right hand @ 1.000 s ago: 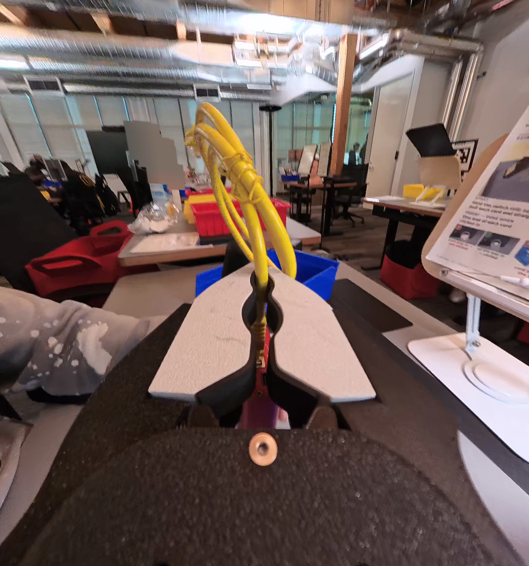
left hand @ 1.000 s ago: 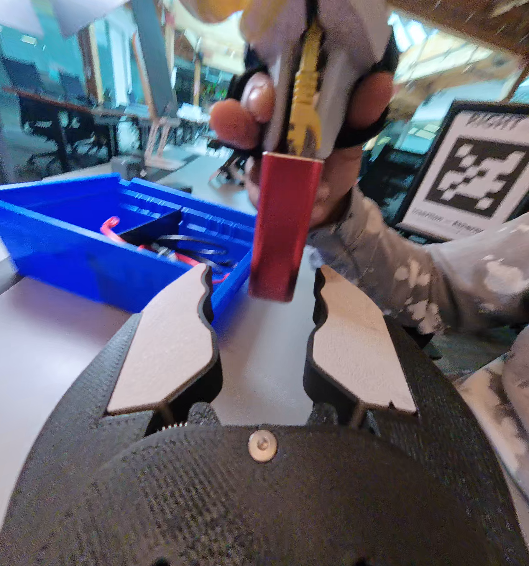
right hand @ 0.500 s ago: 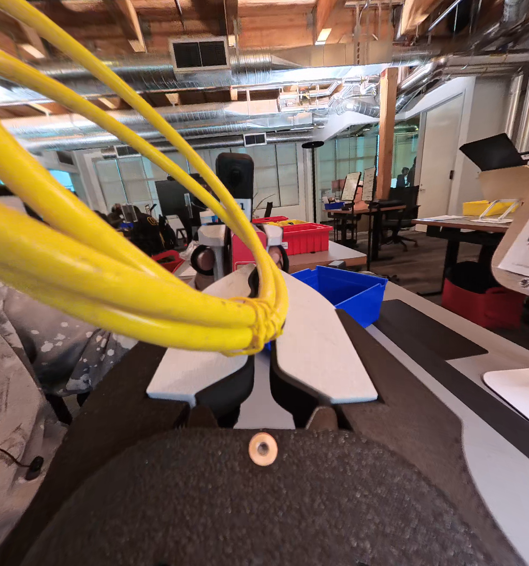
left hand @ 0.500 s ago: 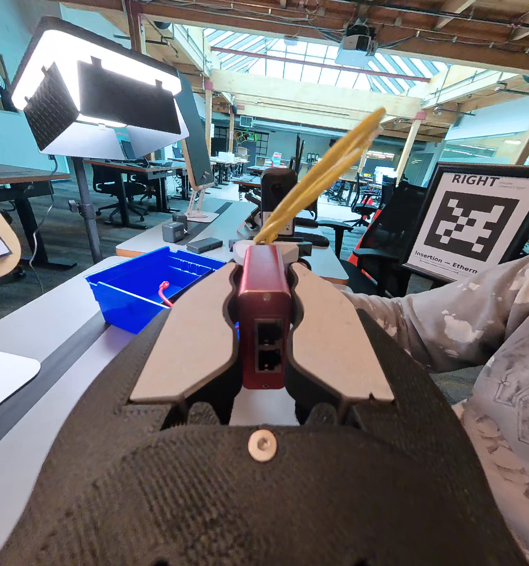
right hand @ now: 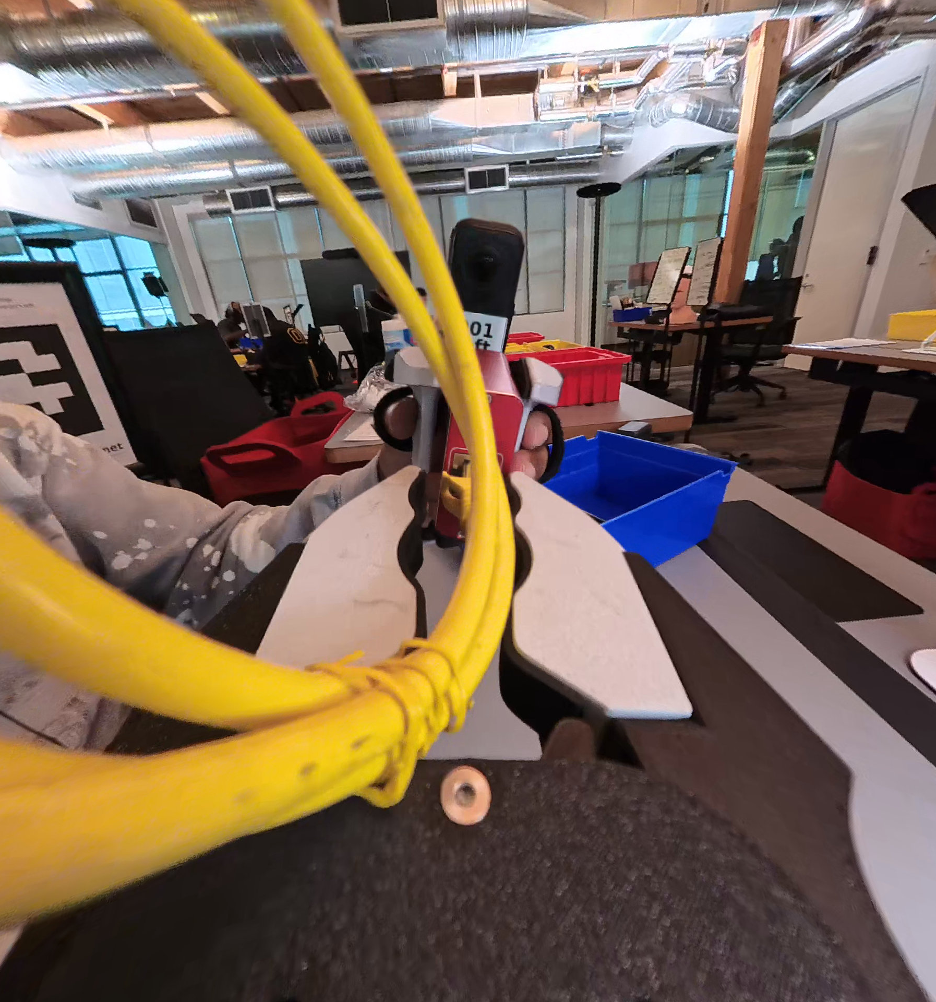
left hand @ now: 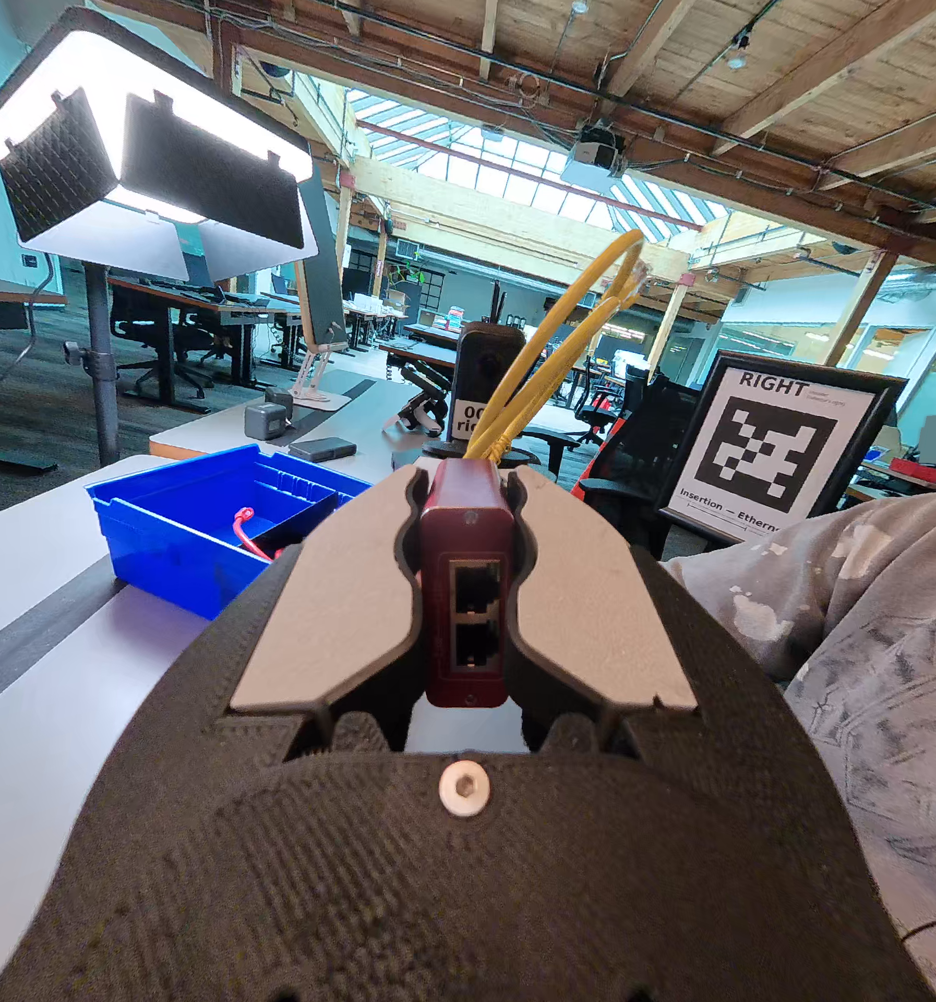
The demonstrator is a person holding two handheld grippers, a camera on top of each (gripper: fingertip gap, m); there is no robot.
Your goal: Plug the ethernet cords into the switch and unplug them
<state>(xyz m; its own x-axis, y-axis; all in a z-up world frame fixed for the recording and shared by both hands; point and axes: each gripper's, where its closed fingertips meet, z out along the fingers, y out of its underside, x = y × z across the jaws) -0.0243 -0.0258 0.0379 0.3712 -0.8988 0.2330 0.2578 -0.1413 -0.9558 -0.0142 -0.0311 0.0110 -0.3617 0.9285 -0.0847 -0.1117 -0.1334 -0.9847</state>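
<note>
My left gripper [left hand: 466, 477] is shut on the red switch [left hand: 466, 596], held above the table. Two empty ports face the camera. A yellow ethernet cord [left hand: 541, 368] rises from the switch's far end. In the right wrist view the cord's coiled, tied loops [right hand: 184, 786] hang across the front. Its yellow plug [right hand: 453, 496] sits in the switch [right hand: 487, 412], which the left gripper [right hand: 482, 379] grips. My right gripper [right hand: 463, 482] is just below the plug. Its jaws stand a little apart with the cord running through the gap.
A blue bin [left hand: 184, 520] with a red cord [left hand: 243, 526] stands on the grey table [left hand: 21, 705] at the left; it also shows in the right wrist view [right hand: 644, 488]. A framed marker sign [left hand: 769, 450] stands at the right. A light panel [left hand: 146, 162] hangs overhead. A sleeve [left hand: 834, 623] lies right.
The left gripper went from open below the switch to shut on it. The right gripper, first clamped on the plug, has widened its jaws and drawn back along the cord.
</note>
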